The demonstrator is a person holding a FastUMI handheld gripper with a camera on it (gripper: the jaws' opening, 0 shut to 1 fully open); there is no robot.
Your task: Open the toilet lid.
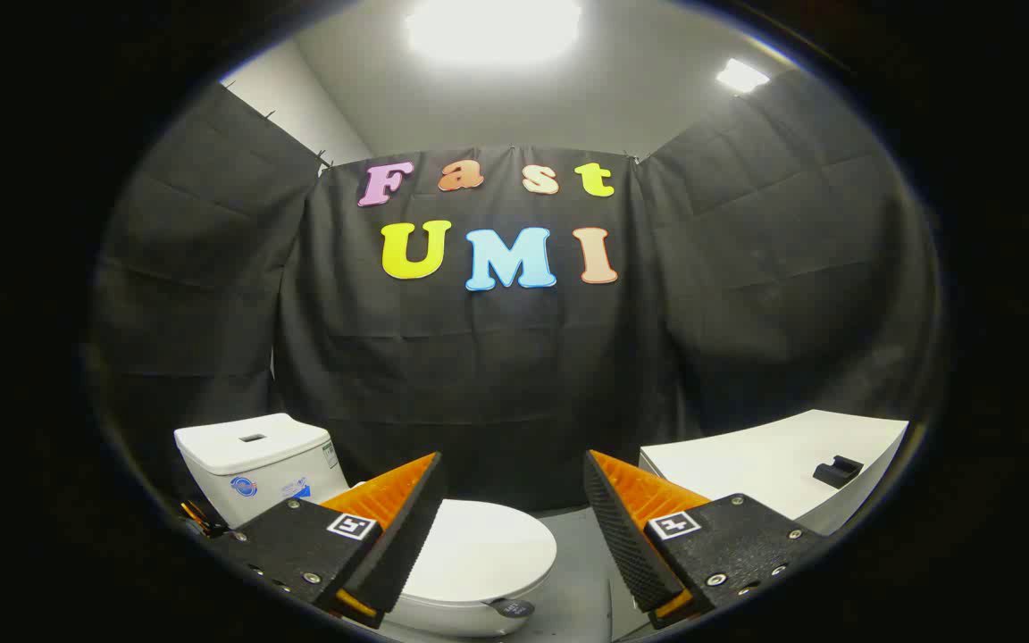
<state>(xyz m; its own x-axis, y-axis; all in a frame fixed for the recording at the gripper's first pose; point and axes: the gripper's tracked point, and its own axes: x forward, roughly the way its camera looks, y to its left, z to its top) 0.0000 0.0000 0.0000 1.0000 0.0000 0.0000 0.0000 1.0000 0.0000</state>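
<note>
Cistern: white ceramic toilet cistern (251, 457) at far left against the black cloth wall, flush button on top, small sticker on its front face.
Toilet lid: smooth white oval plastic toilet lid (479, 543), closed flat over the bowl, just ahead of and below the left finger, partly hidden behind it; front rim visible, with a small dark tab (512, 608) at the front edge.
Tongs: tongs (512, 527) spread wide apart, clamped on nothing, held above the toilet and not touching the lid.
Floor: grey floor (579, 572) showing between the fingers, right of the bowl.
Table: white flat-topped table (747, 464) at right, well apart from the toilet; small black block (837, 470) near its right edge.
Step in hand: approach, by the look of it; lid not yet touched.
Doing it well: lower toward the front rim near the dark tab, slide one finger under the lip or close both on the edge, then swing up and back in an arc around the hinge beside the cistern.
Risk: glossy plastic likely slippery; shallow hold could let the lid drop.
</note>
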